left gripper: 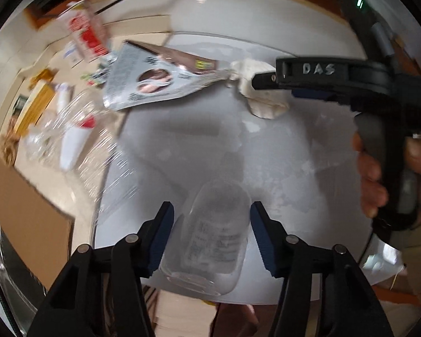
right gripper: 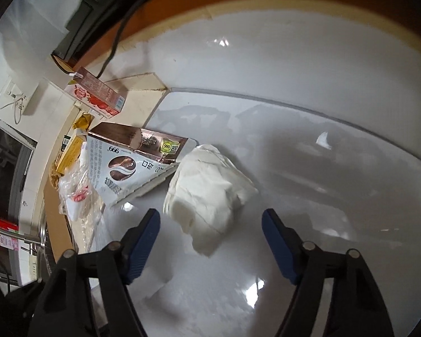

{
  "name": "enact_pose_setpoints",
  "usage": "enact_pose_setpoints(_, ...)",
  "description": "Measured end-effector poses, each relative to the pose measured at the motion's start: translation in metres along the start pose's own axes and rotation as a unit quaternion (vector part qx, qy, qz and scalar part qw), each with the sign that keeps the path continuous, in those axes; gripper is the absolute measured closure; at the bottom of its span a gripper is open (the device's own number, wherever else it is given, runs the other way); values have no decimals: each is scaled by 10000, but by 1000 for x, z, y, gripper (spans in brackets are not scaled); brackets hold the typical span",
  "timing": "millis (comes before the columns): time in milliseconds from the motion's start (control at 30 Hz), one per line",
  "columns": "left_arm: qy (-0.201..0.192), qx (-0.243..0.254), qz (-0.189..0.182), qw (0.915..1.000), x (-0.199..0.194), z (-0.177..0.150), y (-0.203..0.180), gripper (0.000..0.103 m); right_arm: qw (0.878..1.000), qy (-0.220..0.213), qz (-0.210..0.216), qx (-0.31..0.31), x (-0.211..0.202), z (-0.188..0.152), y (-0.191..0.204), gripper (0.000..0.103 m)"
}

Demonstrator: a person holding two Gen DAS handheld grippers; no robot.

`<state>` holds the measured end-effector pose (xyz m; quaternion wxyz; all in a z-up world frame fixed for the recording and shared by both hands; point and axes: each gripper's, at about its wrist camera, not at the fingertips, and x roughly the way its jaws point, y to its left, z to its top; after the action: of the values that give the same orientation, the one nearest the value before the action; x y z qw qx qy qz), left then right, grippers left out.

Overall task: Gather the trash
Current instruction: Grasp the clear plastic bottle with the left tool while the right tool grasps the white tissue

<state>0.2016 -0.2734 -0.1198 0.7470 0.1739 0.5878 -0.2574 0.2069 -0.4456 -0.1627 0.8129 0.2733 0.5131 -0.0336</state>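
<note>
On the white tabletop (right gripper: 294,90) the left claw (left gripper: 211,236) stood half-wide around a clear plastic bottle (left gripper: 213,241), its pads just short of touching. The right claw (right gripper: 210,241) hung open over a crumpled white tissue (right gripper: 207,193) beside a flattened coffee box (right gripper: 129,163)

We see a glossy white tabletop (right gripper: 294,64) catching bright glints of light, edged by an orange-brown wooden rim (right gripper: 210,2). A black cable (right gripper: 117,36) trails over that rim, and a white wall (right gripper: 27,19) stands beyond.
</note>
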Motion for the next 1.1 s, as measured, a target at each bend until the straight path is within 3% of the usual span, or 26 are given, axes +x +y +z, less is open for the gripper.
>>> enact_pose_setpoints(33, -31, -105, -1, 9999, -2, -1, 5, 51, 10000, 60, 19, 23, 5, 1, 0, 38)
enact_pose_setpoints(100, -86, -225, 40, 9997, -1, 0, 14, 52, 9998, 194, 44, 59, 14, 1, 0, 54)
enact_pose_setpoints(133, -107, -276, 60, 9995, -3, -5, 19, 53, 9998, 184, 29, 65, 15, 0, 0, 55)
enact_pose_setpoints(200, -105, -391, 41, 9992, -6, -13, 21, 53, 9999, 144, 57, 32, 14, -1, 2, 71)
enact_pose_setpoints(267, -106, -469, -11, 9988, -3, -18, 27, 54, 9998, 147, 91, 85, 14, -3, 0, 74)
enact_pose_setpoints(433, -110, -505, -78, 9986, 1, -35, 28, 55, 10000, -18, -37, 14, -1, -17, 1, 75)
enact_pose_setpoints(567, 189, -487, -209, 9984, 14, -46, 27, 55, 9999, -44, -80, -43, -17, -37, 2, 75)
enact_pose_setpoints(667, 194, -356, -229, 9989, 16, -51, 27, 55, 9998, -110, -147, -52, -34, -56, 2, 75)
enact_pose_setpoints(1100, 301, 150, -183, 9993, 24, -46, 18, 51, 9994, -228, -245, 117, -81, -129, 14, 75)
